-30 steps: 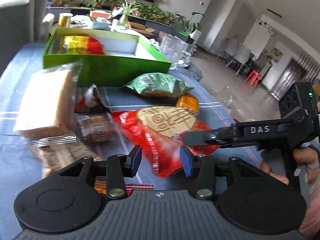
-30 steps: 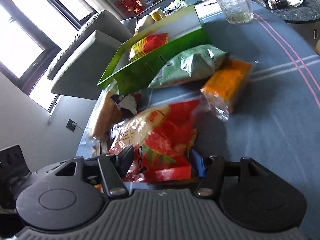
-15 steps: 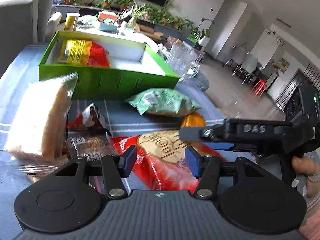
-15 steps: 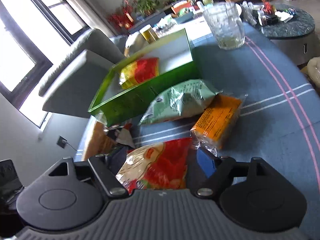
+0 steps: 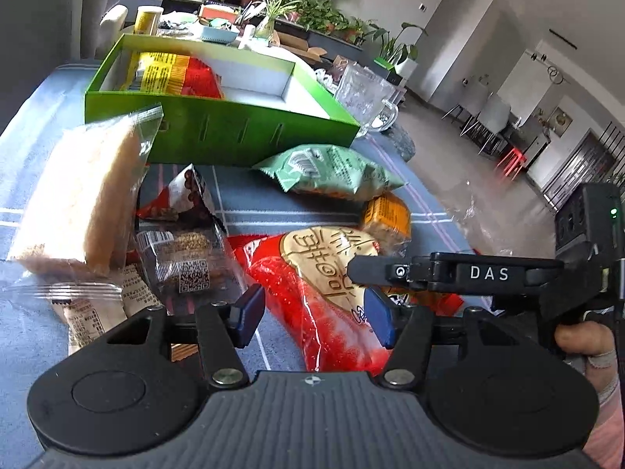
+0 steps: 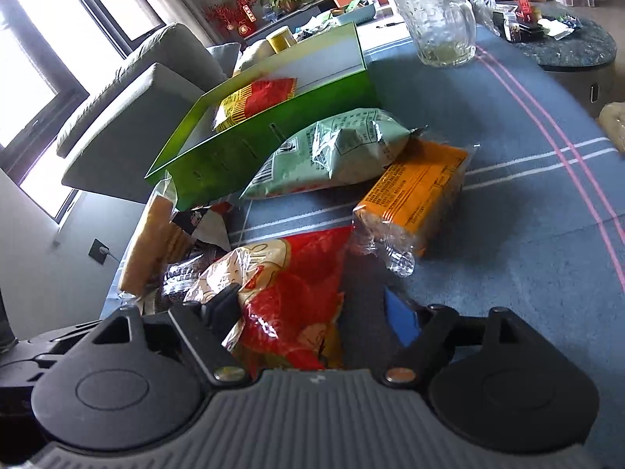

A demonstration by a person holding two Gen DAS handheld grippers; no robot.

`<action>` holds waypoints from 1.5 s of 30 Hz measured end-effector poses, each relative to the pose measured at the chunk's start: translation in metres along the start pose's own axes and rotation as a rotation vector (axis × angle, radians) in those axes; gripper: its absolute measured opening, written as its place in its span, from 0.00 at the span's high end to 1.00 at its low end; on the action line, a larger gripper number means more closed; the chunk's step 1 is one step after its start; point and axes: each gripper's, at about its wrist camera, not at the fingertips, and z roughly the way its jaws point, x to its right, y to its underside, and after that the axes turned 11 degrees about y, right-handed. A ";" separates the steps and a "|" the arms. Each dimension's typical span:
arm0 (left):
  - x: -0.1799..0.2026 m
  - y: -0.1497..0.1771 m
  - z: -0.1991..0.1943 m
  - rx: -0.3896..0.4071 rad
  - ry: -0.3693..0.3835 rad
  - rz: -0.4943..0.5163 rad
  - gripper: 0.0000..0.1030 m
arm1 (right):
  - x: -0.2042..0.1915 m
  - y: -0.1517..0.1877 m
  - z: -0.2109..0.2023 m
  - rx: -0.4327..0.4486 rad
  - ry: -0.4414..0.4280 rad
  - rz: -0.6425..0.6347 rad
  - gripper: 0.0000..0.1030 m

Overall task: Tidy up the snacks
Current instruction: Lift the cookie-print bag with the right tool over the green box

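A red snack bag [image 5: 312,305] lies on the blue cloth between the fingers of my left gripper [image 5: 312,316]. Its jaws are opening: the left pad stands clear of the bag and the right pad is at its edge. My right gripper's upper finger [image 5: 468,273] reaches over the same bag from the right. In the right wrist view my right gripper [image 6: 312,312] stands wide open around the red bag [image 6: 297,289], its blue pad clear of the foil. The green box [image 5: 234,133] behind holds a yellow-red packet [image 5: 172,74].
A green bag [image 5: 332,172] and an orange packet [image 5: 386,215] lie before the box. Wrapped bread [image 5: 78,195] and a brown packet [image 5: 183,258] are on the left. A glass mug [image 5: 363,97] stands beyond the box. A sofa borders the table's far left.
Both grippers' jaws have spread apart around the red bag, the right one to its widest. The bag has sunk flatter onto the cloth.
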 end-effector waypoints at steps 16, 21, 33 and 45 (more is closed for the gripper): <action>0.003 -0.002 0.028 -0.021 0.054 0.041 0.42 | -0.006 -0.009 0.010 -0.035 -0.079 0.036 0.41; 0.015 -0.006 0.015 0.022 0.072 0.074 0.42 | -0.014 -0.009 0.000 -0.028 -0.106 0.024 0.41; 0.029 -0.061 -0.025 0.190 0.036 0.189 0.42 | -0.052 -0.054 -0.039 0.152 -0.152 -0.046 0.41; -0.020 -0.130 -0.030 0.260 -0.028 0.210 0.41 | -0.094 -0.125 0.000 0.215 -0.235 -0.040 0.41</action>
